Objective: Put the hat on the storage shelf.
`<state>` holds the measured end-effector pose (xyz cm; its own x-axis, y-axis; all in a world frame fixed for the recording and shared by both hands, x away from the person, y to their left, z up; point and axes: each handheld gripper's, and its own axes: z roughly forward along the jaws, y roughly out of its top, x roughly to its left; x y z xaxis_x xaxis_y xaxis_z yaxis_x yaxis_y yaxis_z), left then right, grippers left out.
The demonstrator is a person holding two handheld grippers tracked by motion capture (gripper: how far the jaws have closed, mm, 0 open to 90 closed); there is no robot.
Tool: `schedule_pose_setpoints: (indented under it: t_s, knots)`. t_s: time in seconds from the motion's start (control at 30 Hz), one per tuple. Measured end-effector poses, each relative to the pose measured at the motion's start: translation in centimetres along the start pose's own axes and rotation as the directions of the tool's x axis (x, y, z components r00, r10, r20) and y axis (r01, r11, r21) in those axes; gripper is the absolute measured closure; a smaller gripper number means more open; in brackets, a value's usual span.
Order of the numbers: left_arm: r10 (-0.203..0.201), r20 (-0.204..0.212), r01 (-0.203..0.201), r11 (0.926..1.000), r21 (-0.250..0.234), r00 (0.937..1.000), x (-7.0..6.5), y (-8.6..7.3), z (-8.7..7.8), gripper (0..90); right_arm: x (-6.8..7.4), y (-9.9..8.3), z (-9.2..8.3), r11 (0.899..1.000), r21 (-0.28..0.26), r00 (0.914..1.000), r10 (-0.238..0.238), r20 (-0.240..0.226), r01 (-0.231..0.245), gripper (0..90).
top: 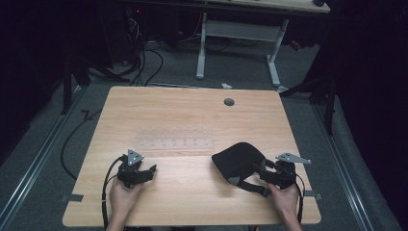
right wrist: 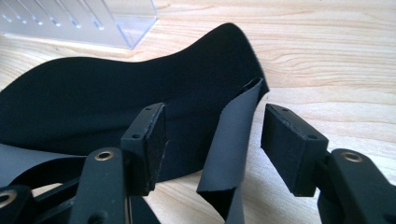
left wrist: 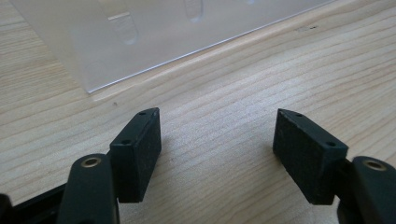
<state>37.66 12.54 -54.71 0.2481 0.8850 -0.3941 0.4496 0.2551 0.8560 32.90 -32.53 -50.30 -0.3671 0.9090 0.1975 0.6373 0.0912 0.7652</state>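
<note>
Near edge of the wooden table (top: pixel 192 202): both hands in from the bottom of the high view, each on a gripper. Left gripper (top: pixel 144 171) rests low over bare wood at the left, jaws wide apart, nothing between the pads (left wrist: pixel 140 154). Right gripper (top: pixel 266 169) sits at the right, jaws spread wide; no earlier frame to compare. In the right gripper view a loose end of the black strap (right wrist: pixel 231 154) stands between the two pads, touching neither as far as can be seen. Strap belongs to the black eye mask (top: pixel 238 159), which lies on the table just left of the right gripper, right of centre. Just beyond the mask and the left gripper: a clear plastic rack (top: pixel 173 139), flat on the table, mask edge near its right end. Farther back: a round grommet hole (top: pixel 229 102) near the far edge.
</note>
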Motion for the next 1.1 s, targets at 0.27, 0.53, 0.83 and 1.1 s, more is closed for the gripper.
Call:
schedule_pose_setpoints:
  t_s: [0.27,0.53,0.83,1.1]
  knots:
    - [0.000,0.000,0.000,1.0000,0.000,1.0000,0.0,0.0,0.0,32.8,0.2,0.6,1.0,1.000,0.022,0.9999,0.002,-0.017,-0.002,40.9]
    - [0.000,0.000,0.000,1.0000,0.000,1.0000,0.0,0.0,0.0,32.8,0.0,0.8,2.3,0.999,0.053,0.9993,0.009,-0.035,-0.007,43.8]
    - [0.000,0.000,0.000,1.0000,0.000,1.0000,0.0,0.0,0.0,32.8,-0.4,0.6,3.1,0.996,0.081,0.9970,0.027,-0.072,-0.021,49.8]
    - [0.000,0.000,0.000,1.0000,0.000,1.0000,0.0,0.0,0.0,32.8,-0.6,0.0,3.3,0.996,0.084,0.9931,0.039,-0.111,-0.030,61.0]
